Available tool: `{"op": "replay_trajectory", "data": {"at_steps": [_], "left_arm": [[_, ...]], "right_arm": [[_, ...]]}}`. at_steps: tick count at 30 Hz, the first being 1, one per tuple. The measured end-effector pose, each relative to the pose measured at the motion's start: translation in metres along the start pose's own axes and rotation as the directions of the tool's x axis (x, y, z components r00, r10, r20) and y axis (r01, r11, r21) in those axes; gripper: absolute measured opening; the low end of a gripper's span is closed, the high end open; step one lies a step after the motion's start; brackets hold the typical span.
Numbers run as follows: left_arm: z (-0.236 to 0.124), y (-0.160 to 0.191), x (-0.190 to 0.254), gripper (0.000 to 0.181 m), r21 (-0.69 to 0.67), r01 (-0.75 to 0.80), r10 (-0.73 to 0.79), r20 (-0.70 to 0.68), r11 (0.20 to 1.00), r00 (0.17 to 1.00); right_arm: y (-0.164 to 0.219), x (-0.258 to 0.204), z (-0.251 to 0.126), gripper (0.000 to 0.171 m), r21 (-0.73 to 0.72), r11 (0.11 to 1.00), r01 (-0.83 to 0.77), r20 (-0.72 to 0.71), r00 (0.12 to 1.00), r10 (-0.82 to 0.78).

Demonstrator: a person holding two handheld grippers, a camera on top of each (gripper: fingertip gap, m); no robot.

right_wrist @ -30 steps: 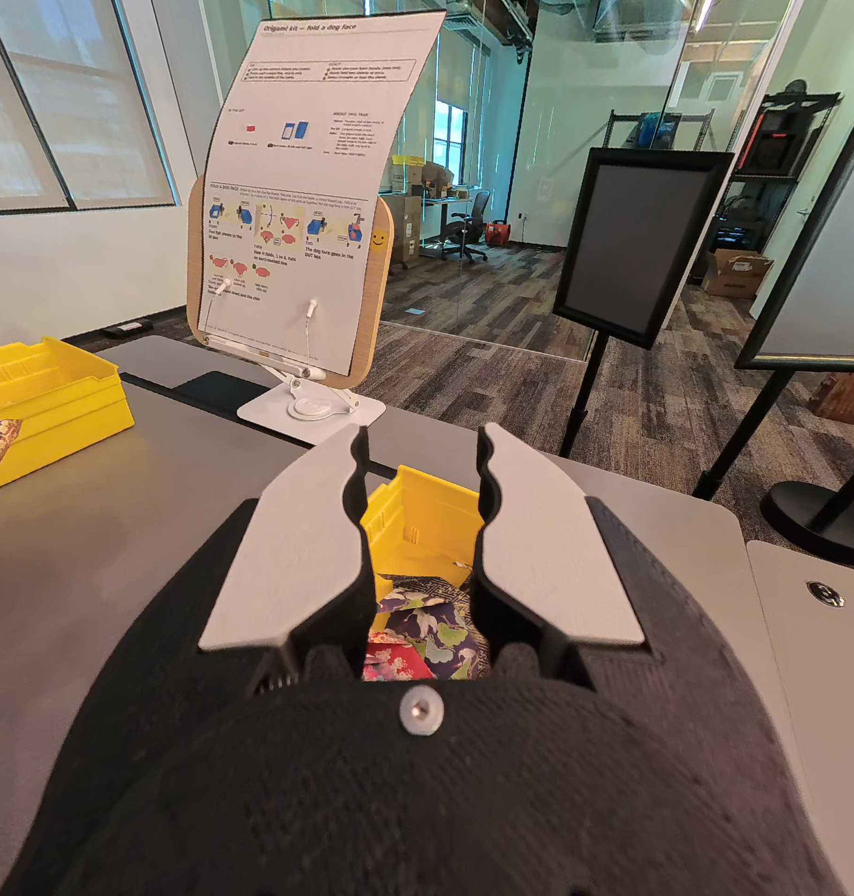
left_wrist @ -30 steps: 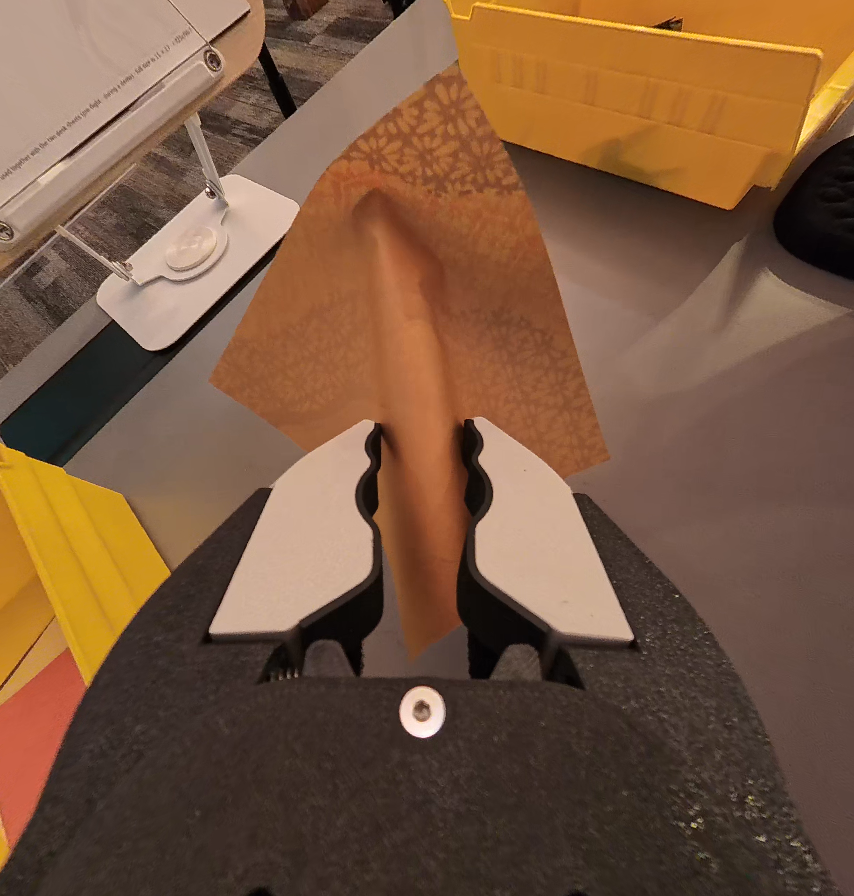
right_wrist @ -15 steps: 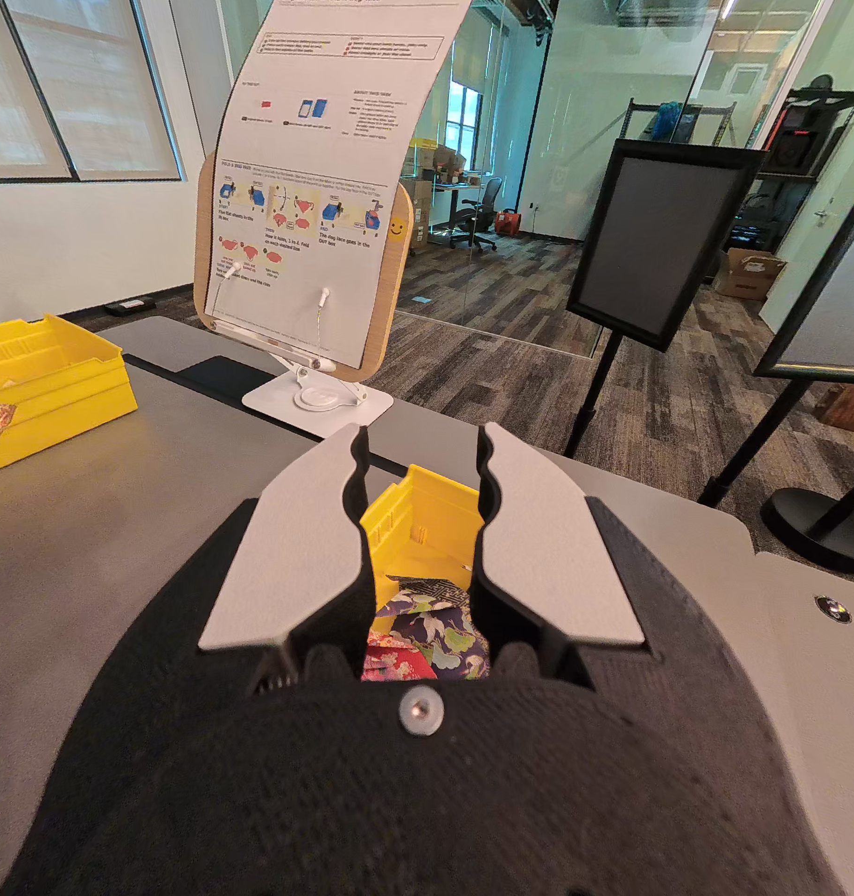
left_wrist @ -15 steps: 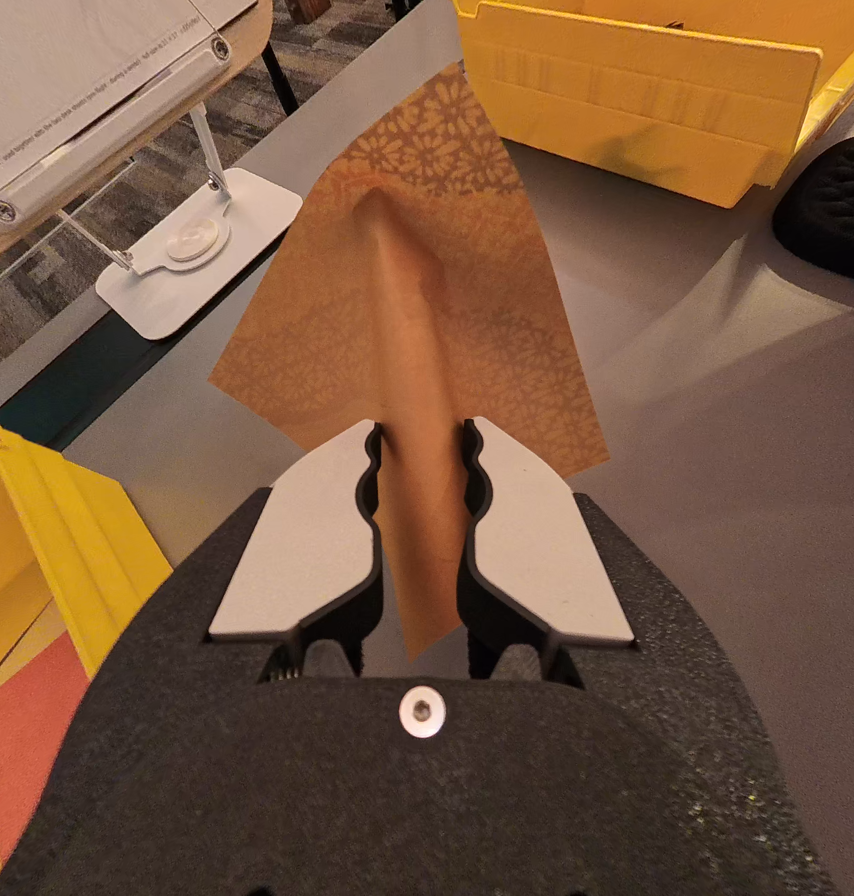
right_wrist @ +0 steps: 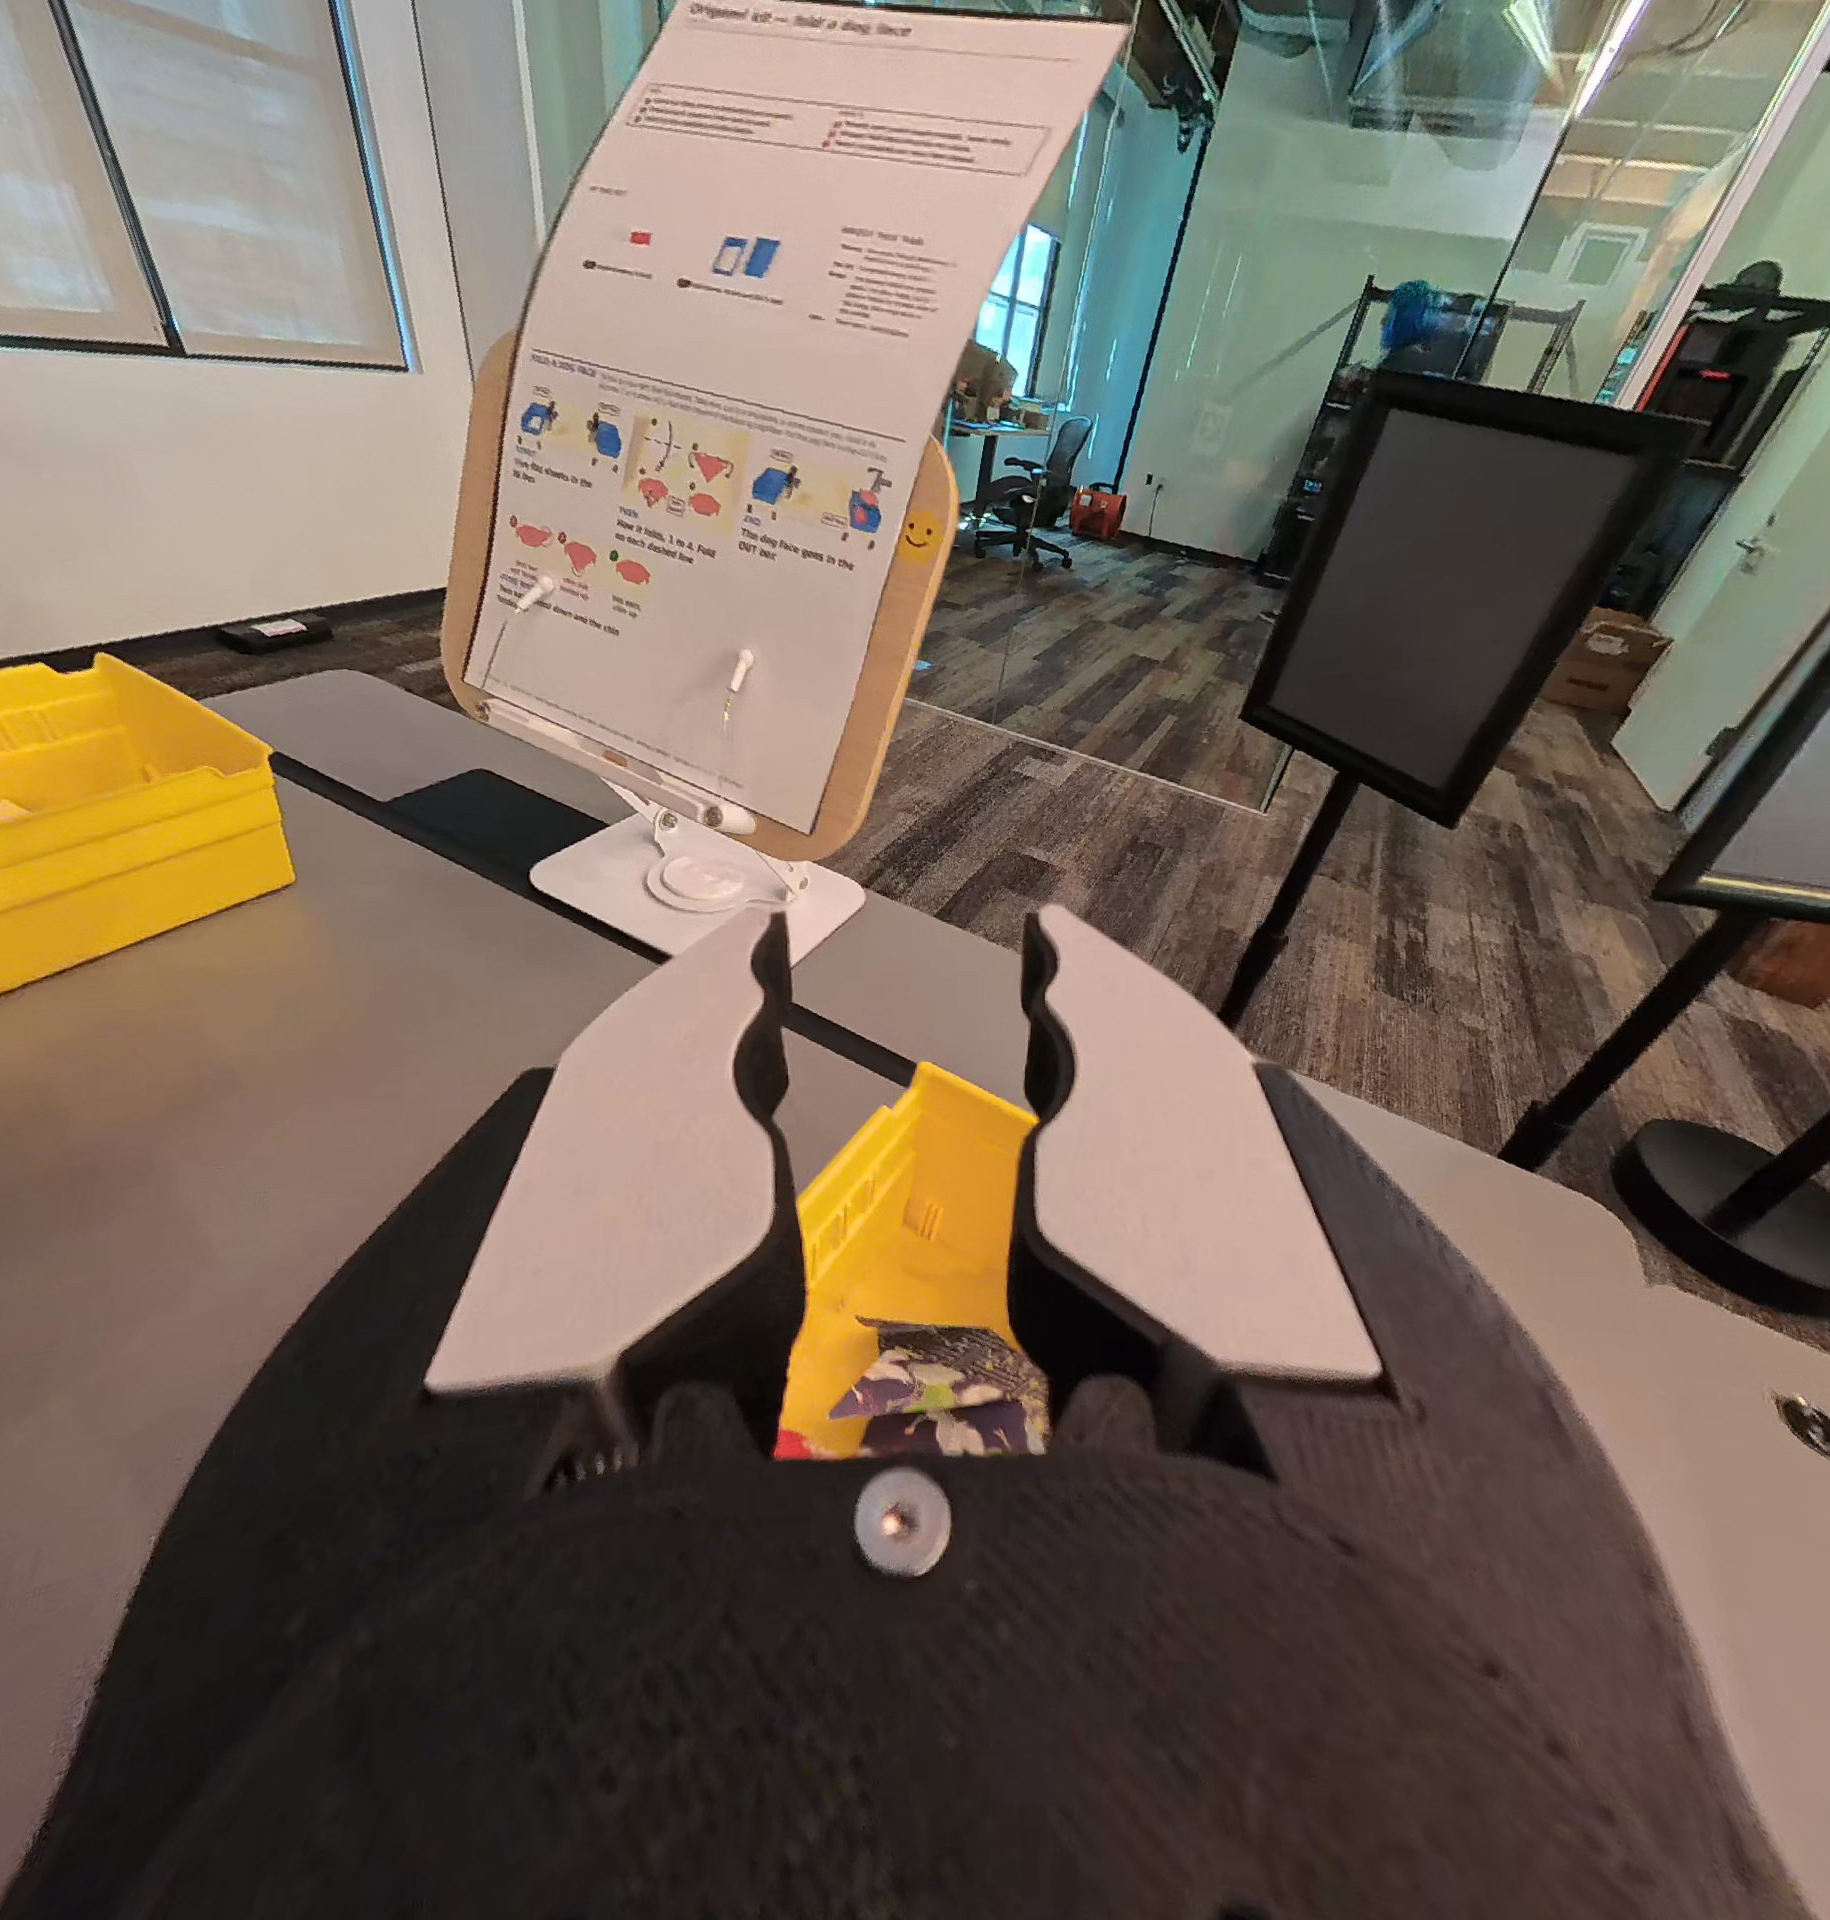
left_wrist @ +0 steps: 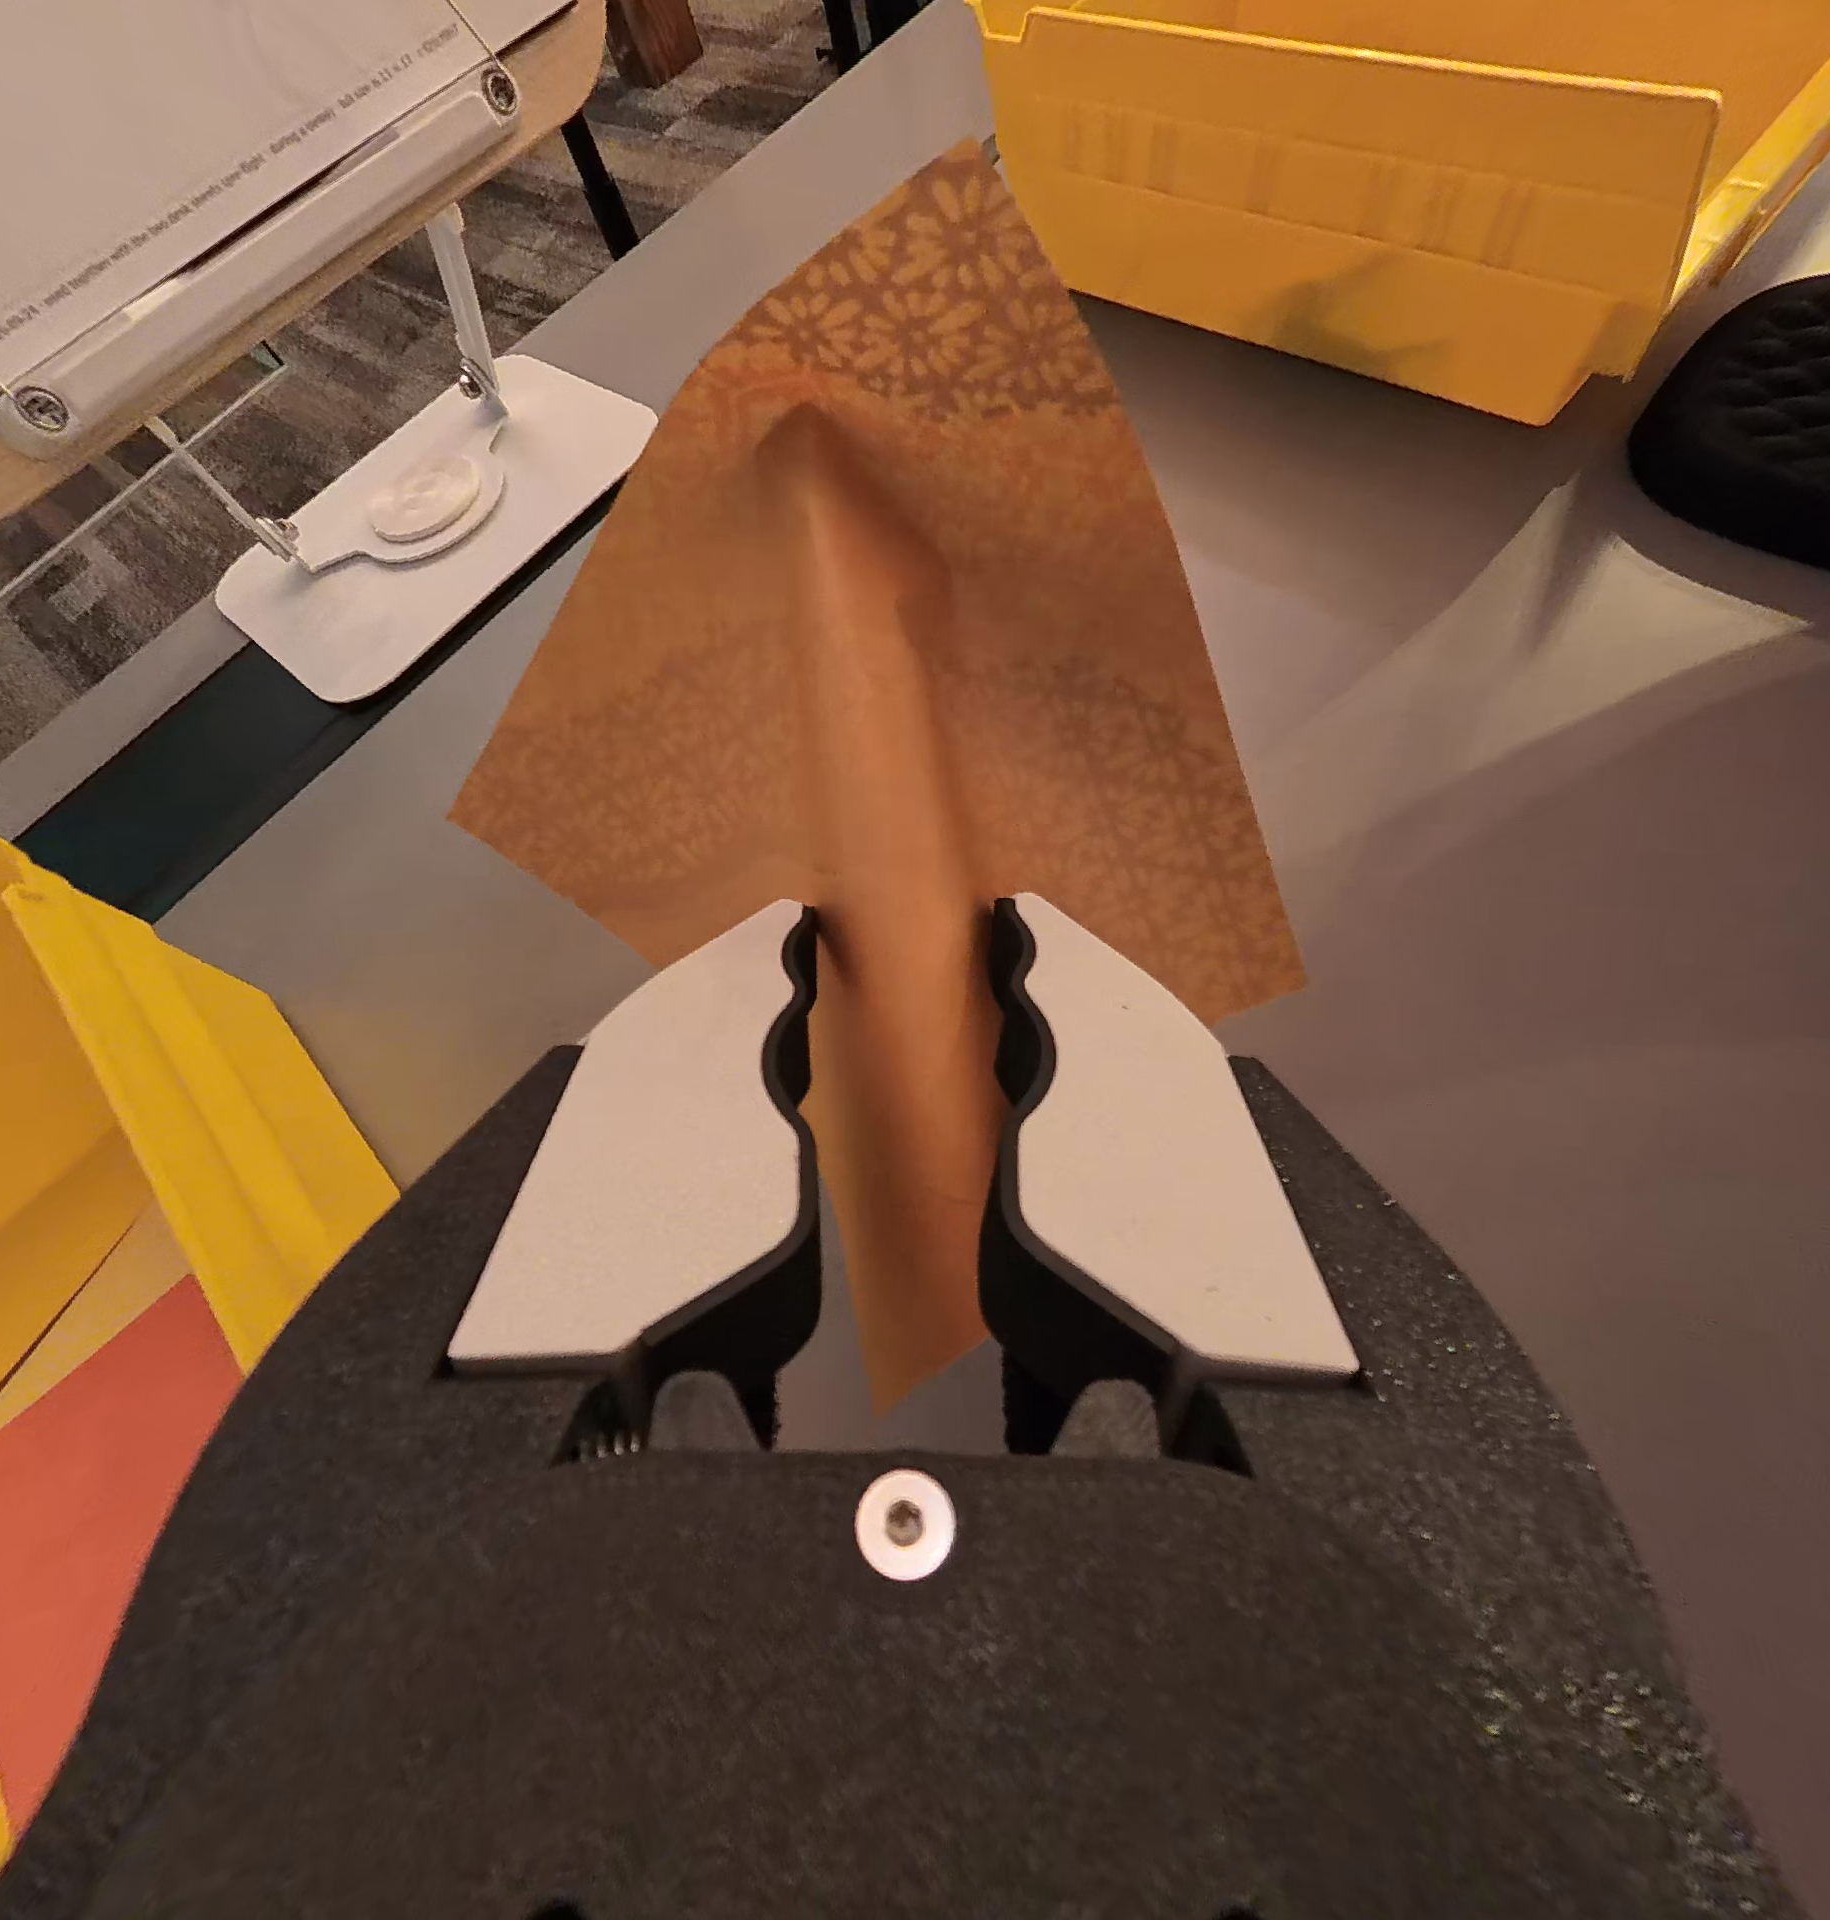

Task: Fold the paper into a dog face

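An orange paper with a faint flower print hangs in the air over the grey table. My left gripper is shut on it. The sheet runs between the two fingers as a raised ridge, and its corners fan out ahead. My right gripper is open and empty. It hovers over a yellow bin holding folded patterned papers. Part of its black body shows at the right edge of the left wrist view.
An instruction sheet on a wooden stand sits at the table's far edge, on a white base. A yellow bin with red paper lies near left. Another yellow bin stands ahead. Black sign stands are on the floor beyond. Spacing between my two grippers at the tips: around 40 cm.
My right gripper has shifted and turned a little, so the instruction stand now looms larger and nearer the centre of its view. My left gripper and the paper have barely moved.
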State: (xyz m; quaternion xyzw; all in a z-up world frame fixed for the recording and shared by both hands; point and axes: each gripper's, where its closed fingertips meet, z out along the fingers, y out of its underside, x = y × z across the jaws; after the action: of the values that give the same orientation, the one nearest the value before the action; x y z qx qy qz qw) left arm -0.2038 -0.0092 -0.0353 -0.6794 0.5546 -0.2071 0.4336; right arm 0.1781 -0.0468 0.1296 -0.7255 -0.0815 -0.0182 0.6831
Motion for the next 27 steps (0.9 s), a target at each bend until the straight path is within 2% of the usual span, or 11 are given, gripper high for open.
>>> {"op": "replay_trajectory", "data": {"at_steps": [11, 27], "left_arm": [[0.006, 0.004, -0.01, 0.032, 0.023, -0.005, 0.006, -0.011, 1.0, 1.0], [-0.003, 0.011, -0.015, 0.032, 0.035, 0.015, -0.014, -0.011, 0.999, 1.0]], "right_arm": [[0.01, -0.023, 0.031, 0.044, -0.057, 0.996, 0.069, 0.021, 0.997, -0.068], [0.019, -0.057, 0.052, 0.044, -0.106, 0.99, 0.092, 0.114, 0.99, -0.08]]}}
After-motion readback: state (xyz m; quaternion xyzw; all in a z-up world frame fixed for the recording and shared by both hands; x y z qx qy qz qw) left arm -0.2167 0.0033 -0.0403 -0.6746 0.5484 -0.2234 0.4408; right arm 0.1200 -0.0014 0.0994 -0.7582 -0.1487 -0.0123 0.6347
